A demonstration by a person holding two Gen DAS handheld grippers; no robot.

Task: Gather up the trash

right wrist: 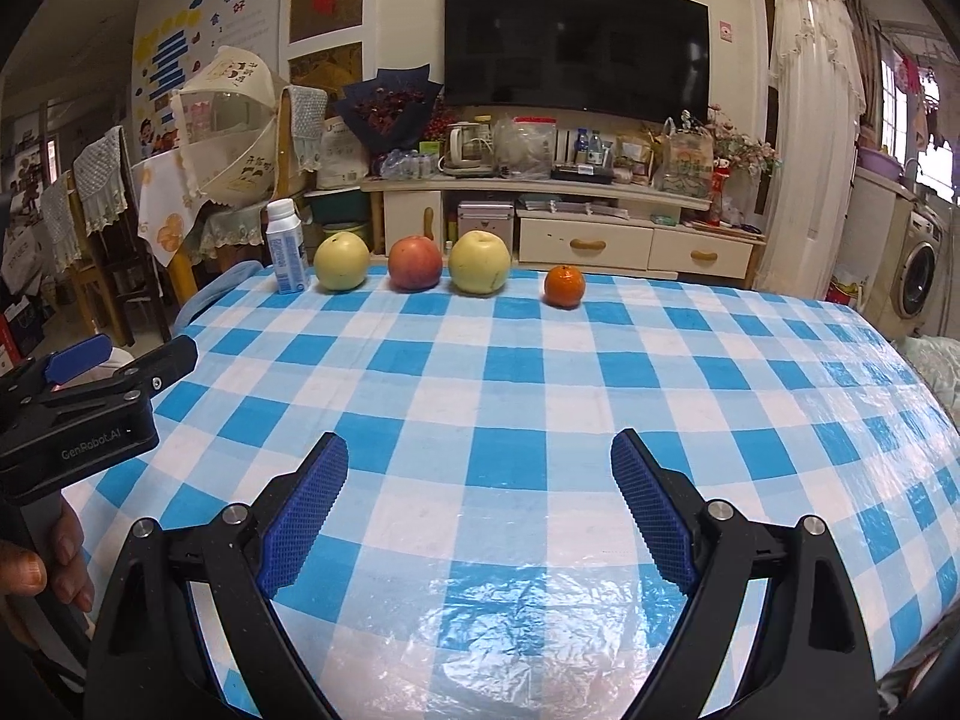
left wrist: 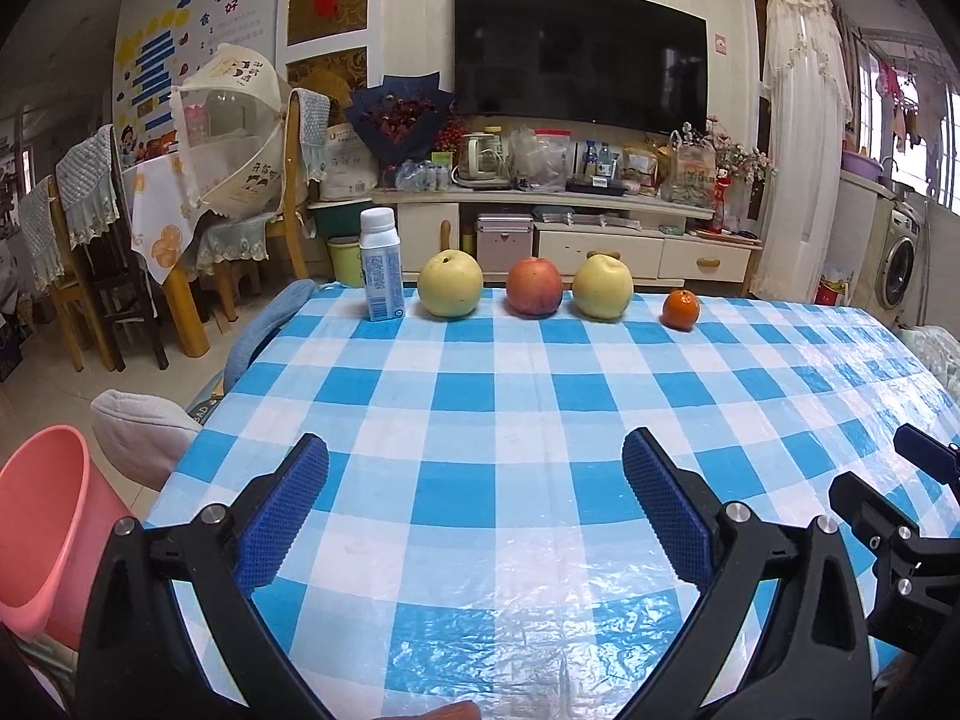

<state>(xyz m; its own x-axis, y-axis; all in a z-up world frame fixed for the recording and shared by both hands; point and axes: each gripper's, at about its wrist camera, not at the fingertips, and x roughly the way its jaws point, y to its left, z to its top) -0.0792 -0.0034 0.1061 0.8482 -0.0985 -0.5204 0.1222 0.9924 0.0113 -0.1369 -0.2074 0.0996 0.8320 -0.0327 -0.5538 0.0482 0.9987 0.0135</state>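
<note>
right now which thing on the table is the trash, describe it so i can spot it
Start at the table with the blue checked cloth and look along its far edge, where things stand in a row. The bottle is at the left end, beside a yellow pear. It is the only upright white container; the rest are round fruit.

On the checked tablecloth [left wrist: 480,396], 2 yellow pears [left wrist: 450,284] are seen beside 1 red apple [left wrist: 534,287]; 1 tangerine [left wrist: 681,309] is placed further right.
</note>
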